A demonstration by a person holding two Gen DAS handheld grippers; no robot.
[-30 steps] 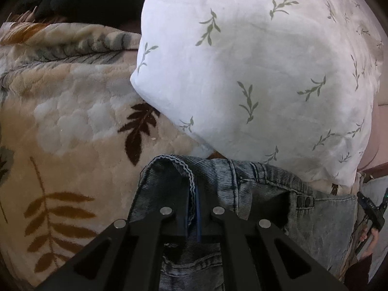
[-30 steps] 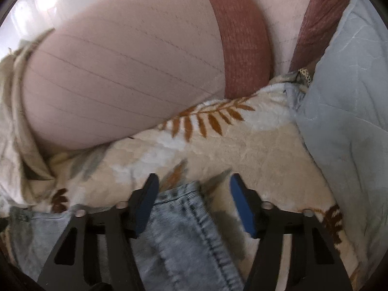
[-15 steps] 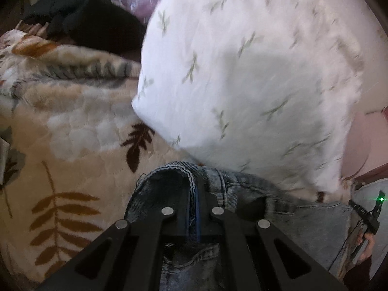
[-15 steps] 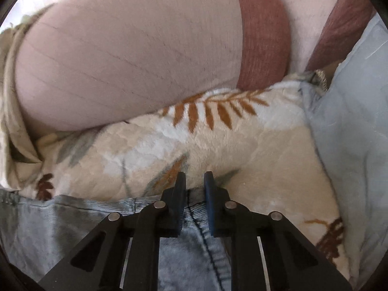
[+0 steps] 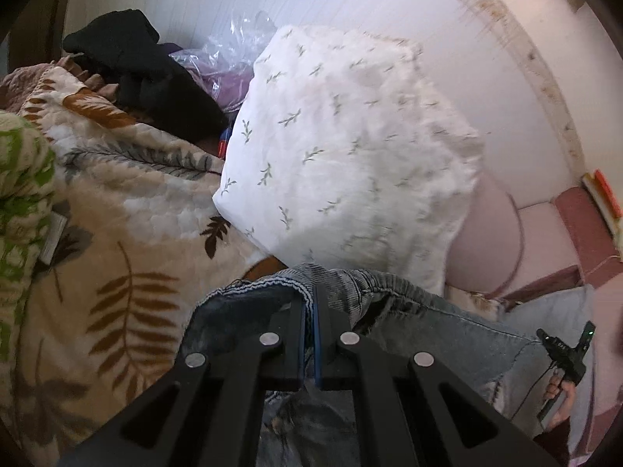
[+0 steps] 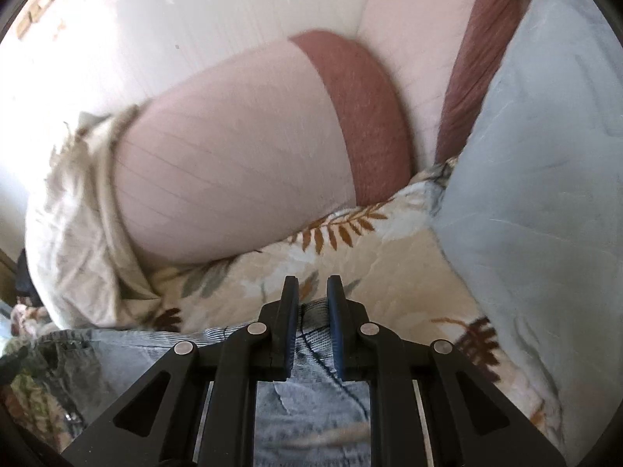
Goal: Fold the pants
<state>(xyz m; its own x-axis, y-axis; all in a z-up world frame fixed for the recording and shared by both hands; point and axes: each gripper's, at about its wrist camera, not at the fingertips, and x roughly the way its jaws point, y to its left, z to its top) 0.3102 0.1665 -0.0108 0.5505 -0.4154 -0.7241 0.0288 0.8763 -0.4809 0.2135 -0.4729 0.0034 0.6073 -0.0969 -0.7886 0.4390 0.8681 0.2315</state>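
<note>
Over the leaf-print blanket [image 5: 128, 210], left gripper [image 5: 309, 303] and right gripper [image 6: 313, 292] are both pinching the jeans [image 5: 428, 319] waistband tight; they should be lifting evenly, keeping the denim taut.

I see the pants [image 5: 420, 315], faded blue denim jeans with pale stitching along the hem and seams. Their waistband edge stretches between my two views, lifted off the leaf-print blanket, the cloth sagging in soft creases. A dark seam runs down the panel [image 6: 311, 397] in my right view.
</note>
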